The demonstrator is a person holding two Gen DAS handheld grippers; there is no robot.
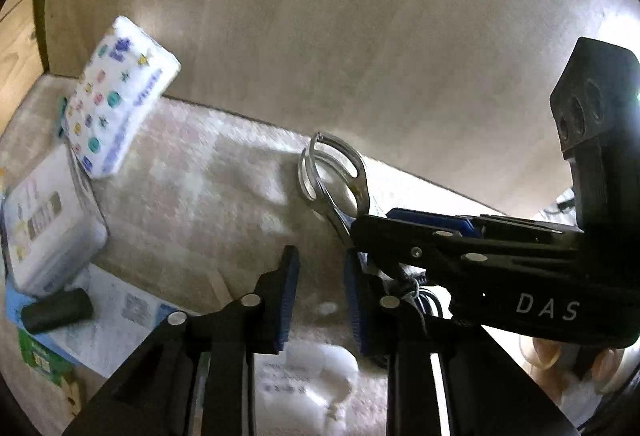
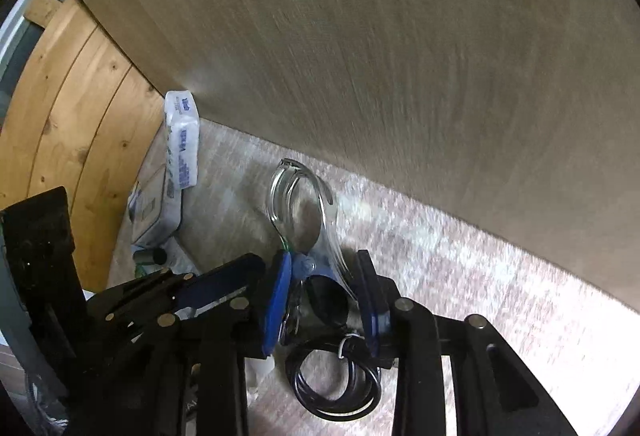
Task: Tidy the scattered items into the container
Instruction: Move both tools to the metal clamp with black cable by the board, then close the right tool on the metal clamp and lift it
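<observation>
I am looking into a beige container; its wall [image 1: 360, 35] [image 2: 400, 55] rises behind a pale mottled floor [image 1: 192, 187]. My right gripper [image 2: 326, 304] [image 1: 360, 232] is shut on a pair of scissors with clear loop handles [image 2: 296, 191] [image 1: 336, 171], and the handles stick out ahead of the blue pads. A coiled black cable [image 2: 332, 388] [image 1: 424, 296] lies under that gripper. My left gripper [image 1: 320, 300] hangs just beside it, its pads a narrow gap apart with nothing between them, above a white packet [image 1: 316, 376].
A patterned tissue pack [image 1: 120, 95] [image 2: 182, 139] leans on the wall at the left. Beside it are a white box [image 1: 48, 220], a black cylinder [image 1: 58, 310], a printed leaflet [image 1: 120, 316] and a green carton [image 1: 40, 356]. Wooden planks [image 2: 60, 115] show outside the container.
</observation>
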